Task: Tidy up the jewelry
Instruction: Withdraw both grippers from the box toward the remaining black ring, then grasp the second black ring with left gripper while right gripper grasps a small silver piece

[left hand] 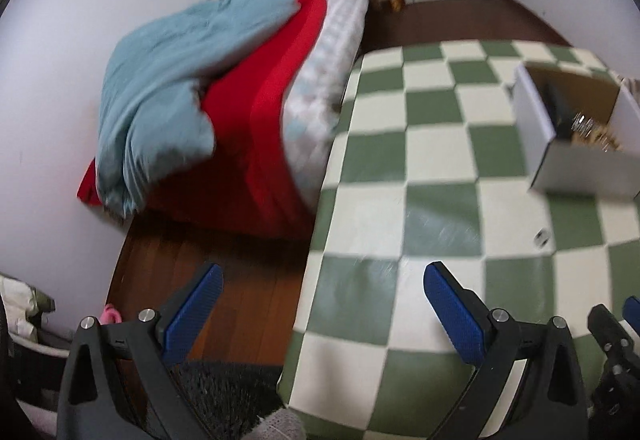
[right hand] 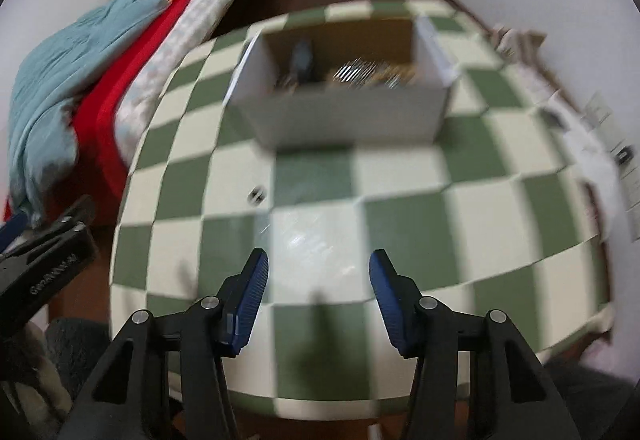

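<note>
An open white cardboard box stands on the far middle of the green-and-cream checked table; it holds gold and silver jewelry and a dark item. In the left wrist view the box sits at the right. A small metal jewelry piece lies on the table, left of the box; it shows in the left wrist view too. My left gripper is open and empty over the table's left edge. My right gripper is open and empty above the table's near part.
A bed with a blue blanket and red sheet stands left of the table. Wooden floor lies between them. Papers and small items lie along the table's right edge by the white wall.
</note>
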A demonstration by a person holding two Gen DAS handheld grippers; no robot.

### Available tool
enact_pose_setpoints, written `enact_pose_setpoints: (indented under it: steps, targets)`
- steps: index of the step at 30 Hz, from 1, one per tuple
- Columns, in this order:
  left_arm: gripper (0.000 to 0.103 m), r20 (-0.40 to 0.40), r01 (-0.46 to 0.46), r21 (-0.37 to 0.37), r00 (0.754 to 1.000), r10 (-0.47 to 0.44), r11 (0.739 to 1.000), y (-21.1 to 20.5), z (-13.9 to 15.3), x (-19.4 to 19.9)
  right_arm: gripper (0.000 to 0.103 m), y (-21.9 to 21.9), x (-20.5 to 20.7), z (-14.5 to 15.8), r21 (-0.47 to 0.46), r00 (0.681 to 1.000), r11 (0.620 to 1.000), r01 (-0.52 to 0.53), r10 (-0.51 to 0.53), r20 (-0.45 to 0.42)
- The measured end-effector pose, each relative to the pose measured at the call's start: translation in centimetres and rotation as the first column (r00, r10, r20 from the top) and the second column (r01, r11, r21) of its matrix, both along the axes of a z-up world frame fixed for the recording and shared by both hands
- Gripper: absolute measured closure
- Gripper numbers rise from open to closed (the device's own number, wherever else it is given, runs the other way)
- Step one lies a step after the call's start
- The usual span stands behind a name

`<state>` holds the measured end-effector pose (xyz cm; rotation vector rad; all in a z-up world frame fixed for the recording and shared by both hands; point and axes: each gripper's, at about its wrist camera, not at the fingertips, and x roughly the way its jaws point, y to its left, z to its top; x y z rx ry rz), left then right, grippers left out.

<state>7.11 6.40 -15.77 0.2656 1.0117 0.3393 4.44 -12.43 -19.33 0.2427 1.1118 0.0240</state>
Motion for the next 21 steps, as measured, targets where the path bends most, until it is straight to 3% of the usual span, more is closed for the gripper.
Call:
enact_pose_setpoints:
  steps: [8, 10, 11, 12, 17, 21]
  targets:
    - [0.001, -0.05, -0.041, -0.033, 0.998, 0.04, 0.999, 2.2, -2.7, -0.7, 0.051, 5.0, 0.1, -3.7, -0.013, 0.995, 0.995, -0.097, 0.098, 0.005]
    - [0.001, -0.056, -0.039, -0.035, 0.998, 0.037, 0.999, 2.4, -3.0, -0.6, 0.067, 6.2, -0.1, -4.0, -0.087, 0.991, 0.988, -0.128, 0.131, 0.032]
    - [0.001, -0.058, -0.037, -0.033, 0.998, 0.035, 0.999, 2.5, -3.1, -0.6, 0.082, 6.6, -0.1, -4.0, -0.124, 0.989, 0.983, -0.134, 0.139, 0.04]
    - [0.001, -0.059, -0.035, -0.033, 0.998, 0.033, 0.999, 2.4, -3.2, -0.5, 0.091, 6.7, -0.1, -4.1, -0.146, 0.988, 0.98, -0.138, 0.146, 0.049]
    - [0.001, -0.06, -0.009, -0.061, 0.998, 0.006, 0.998, 1.3, -3.4, 0.3, 0.094, 3.7, 0.2, -3.4, -0.085, 0.995, 0.994, -0.068, 0.075, 0.073]
    - [0.001, -0.058, 0.037, -0.134, 0.997, -0.045, 0.99, -0.7, -3.4, 1.4, 0.094, -0.7, 0.8, -2.3, -0.036, 0.996, 0.999, 0.036, -0.033, 0.086]
